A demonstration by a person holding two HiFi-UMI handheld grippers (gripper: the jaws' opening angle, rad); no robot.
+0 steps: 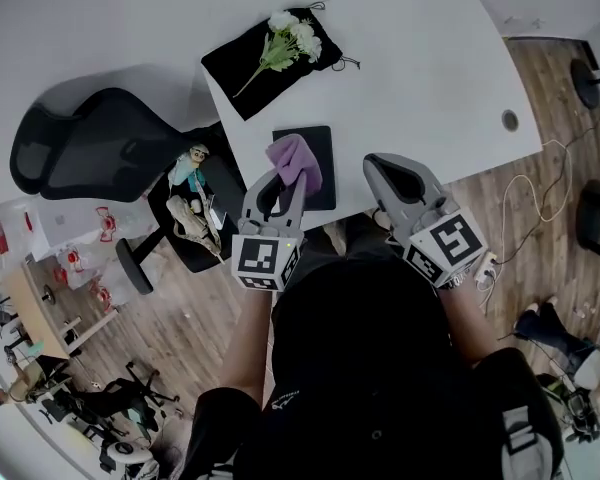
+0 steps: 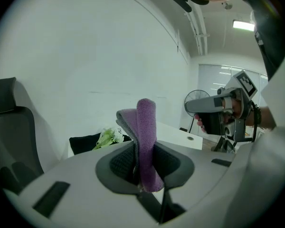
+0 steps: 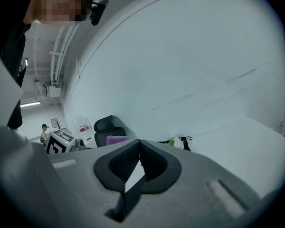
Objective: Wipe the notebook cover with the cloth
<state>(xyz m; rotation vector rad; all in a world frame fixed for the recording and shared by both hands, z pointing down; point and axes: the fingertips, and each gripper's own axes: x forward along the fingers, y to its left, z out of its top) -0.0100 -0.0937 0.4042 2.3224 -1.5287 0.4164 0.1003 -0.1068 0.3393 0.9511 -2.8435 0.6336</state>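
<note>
A black notebook lies flat near the front edge of the white table. My left gripper hovers over the notebook's left part, shut on a folded purple cloth that sticks up from between its fingers. In the left gripper view the cloth stands pinched between the black pads. My right gripper is held to the right of the notebook, just above the table edge. Its jaws are shut at the tips with nothing between them.
At the back left of the table, white flowers lie on a black cloth. A black office chair stands left of the table, with a second seat holding small items. Cables run over the wooden floor at right.
</note>
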